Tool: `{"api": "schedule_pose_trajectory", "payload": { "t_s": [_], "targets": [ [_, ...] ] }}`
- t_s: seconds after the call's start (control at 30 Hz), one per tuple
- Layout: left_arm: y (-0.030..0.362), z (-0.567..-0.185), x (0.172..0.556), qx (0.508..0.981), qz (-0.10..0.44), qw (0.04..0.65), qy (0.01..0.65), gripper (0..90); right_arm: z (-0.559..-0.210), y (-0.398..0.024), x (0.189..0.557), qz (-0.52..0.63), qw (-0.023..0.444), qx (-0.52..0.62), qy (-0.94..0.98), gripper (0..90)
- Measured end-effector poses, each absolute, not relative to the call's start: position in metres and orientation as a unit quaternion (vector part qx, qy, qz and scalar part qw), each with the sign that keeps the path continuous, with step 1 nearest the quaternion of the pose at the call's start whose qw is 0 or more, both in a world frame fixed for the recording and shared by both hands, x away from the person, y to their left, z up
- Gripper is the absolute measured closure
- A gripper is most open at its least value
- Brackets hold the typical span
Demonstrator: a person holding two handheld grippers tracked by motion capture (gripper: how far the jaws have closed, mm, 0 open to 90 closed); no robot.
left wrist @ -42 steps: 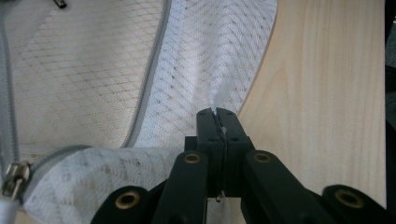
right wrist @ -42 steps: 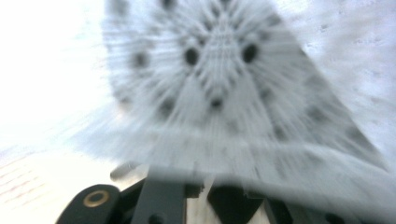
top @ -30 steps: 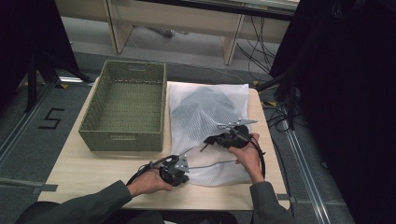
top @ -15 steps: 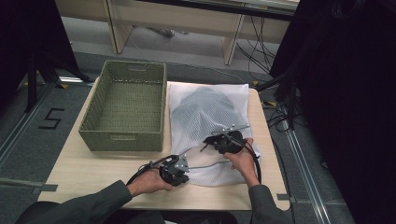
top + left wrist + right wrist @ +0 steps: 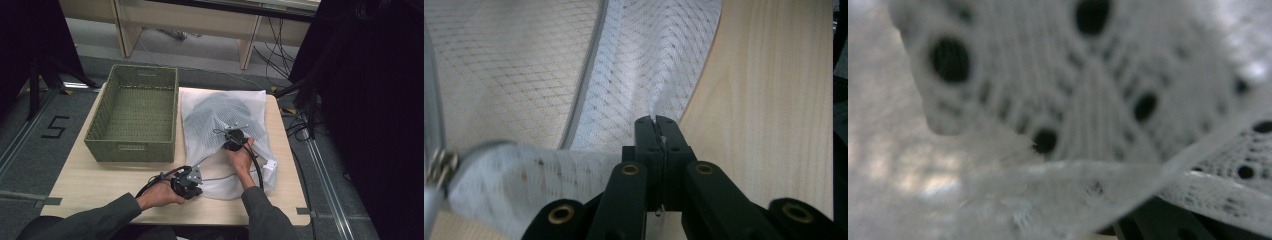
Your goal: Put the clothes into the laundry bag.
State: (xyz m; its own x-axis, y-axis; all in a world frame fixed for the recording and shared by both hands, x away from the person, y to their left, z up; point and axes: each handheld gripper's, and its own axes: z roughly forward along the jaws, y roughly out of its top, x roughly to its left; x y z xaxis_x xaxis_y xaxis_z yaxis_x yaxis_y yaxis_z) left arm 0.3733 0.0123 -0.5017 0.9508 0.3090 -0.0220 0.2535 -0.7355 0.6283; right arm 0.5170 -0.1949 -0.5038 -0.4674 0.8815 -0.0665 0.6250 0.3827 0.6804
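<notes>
Pale wood forms the table, with grey floor around it and dark curtains to the sides. On its left half stands a green woven basket. Just beside the basket, on the right half, lies a white mesh laundry bag with something grey inside it.

At the bag's near edge, the left gripper has its jaws closed tight on a fold of the white mesh; in the left gripper view the fabric rises from between the jaw tips, and a grey zipper runs along the bag beside it.

Farther in, the right gripper rests on the bag's middle. Its own view is blurred mesh pressed against the lens, so I cannot tell how its jaws stand.
</notes>
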Motion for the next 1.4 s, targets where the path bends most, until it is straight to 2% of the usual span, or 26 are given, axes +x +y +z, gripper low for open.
{"api": "schedule_pose_trajectory", "payload": {
  "t_s": [0.13, 0.3, 0.4, 0.53, 0.6, 0.63, 0.67, 0.7, 0.77, 0.87, 0.97, 1.03, 1.1, 1.17, 1.23, 1.3, 1.33, 1.37, 1.4],
  "targets": [
    [0.012, -0.502, 0.373, 0.93, 0.041, 0.331, 0.152, 88.8, -0.499, -0.199, 0.533, 0.32, 0.23, 0.474, 0.787, 87.0],
    [0.012, -0.502, 0.373, 0.93, 0.042, 0.331, 0.152, 88.7, -0.49, -0.199, 0.53, 0.33, 0.211, 0.469, 0.792, 85.2],
    [0.013, -0.502, 0.374, 0.929, 0.038, 0.333, 0.155, 88.7, -0.482, -0.202, 0.518, 0.328, 0.194, 0.45, 0.807, 75.6],
    [0.013, -0.502, 0.375, 0.931, 0.043, 0.332, 0.146, 88.2, -0.472, -0.21, 0.488, 0.335, 0.143, 0.457, 0.811, 64.8],
    [0.012, -0.502, 0.373, 0.93, 0.037, 0.334, 0.152, 87.7, -0.469, -0.219, 0.476, 0.354, 0.156, 0.432, 0.815, 58.0],
    [0.012, -0.502, 0.373, 0.93, 0.039, 0.336, 0.146, 87.5, -0.461, -0.221, 0.467, 0.344, 0.128, 0.445, 0.817, 53.2],
    [0.012, -0.502, 0.373, 0.931, 0.043, 0.333, 0.145, 87.1, -0.462, -0.224, 0.466, 0.358, 0.138, 0.425, 0.82, 50.5],
    [0.012, -0.502, 0.373, 0.931, 0.045, 0.33, 0.148, 86.9, -0.456, -0.223, 0.457, 0.352, 0.108, 0.449, 0.814, 48.7],
    [0.012, -0.502, 0.373, 0.931, 0.044, 0.331, 0.148, 86.6, -0.452, -0.223, 0.45, 0.378, 0.134, 0.418, 0.815, 46.0],
    [0.012, -0.502, 0.373, 0.931, 0.043, 0.331, 0.148, 86.5, -0.447, -0.222, 0.448, 0.413, 0.093, 0.439, 0.793, 43.6],
    [0.012, -0.502, 0.373, 0.931, 0.045, 0.331, 0.144, 86.1, -0.452, -0.218, 0.452, 0.396, 0.073, 0.457, 0.793, 40.5],
    [0.012, -0.501, 0.374, 0.931, 0.045, 0.331, 0.145, 85.9, -0.458, -0.209, 0.455, 0.396, 0.068, 0.469, 0.787, 40.3],
    [0.011, -0.502, 0.373, 0.931, 0.045, 0.331, 0.144, 85.4, -0.457, -0.205, 0.46, 0.392, 0.088, 0.46, 0.792, 40.2],
    [0.011, -0.502, 0.374, 0.931, 0.046, 0.332, 0.144, 84.9, -0.455, -0.196, 0.465, 0.383, 0.096, 0.473, 0.787, 41.0],
    [0.011, -0.502, 0.374, 0.931, 0.046, 0.333, 0.144, 84.8, -0.458, -0.188, 0.473, 0.379, 0.115, 0.495, 0.773, 46.7],
    [0.011, -0.502, 0.372, 0.93, 0.044, 0.332, 0.15, 84.6, -0.466, -0.189, 0.483, 0.382, 0.137, 0.502, 0.764, 64.4],
    [0.011, -0.502, 0.372, 0.93, 0.045, 0.333, 0.149, 84.4, -0.469, -0.19, 0.484, 0.391, 0.138, 0.498, 0.762, 69.6],
    [0.011, -0.502, 0.372, 0.93, 0.045, 0.333, 0.15, 84.4, -0.471, -0.191, 0.486, 0.386, 0.144, 0.504, 0.759, 83.4],
    [0.011, -0.502, 0.372, 0.93, 0.044, 0.333, 0.15, 84.4, -0.474, -0.196, 0.489, 0.389, 0.17, 0.484, 0.765, 88.2]
  ]
}}
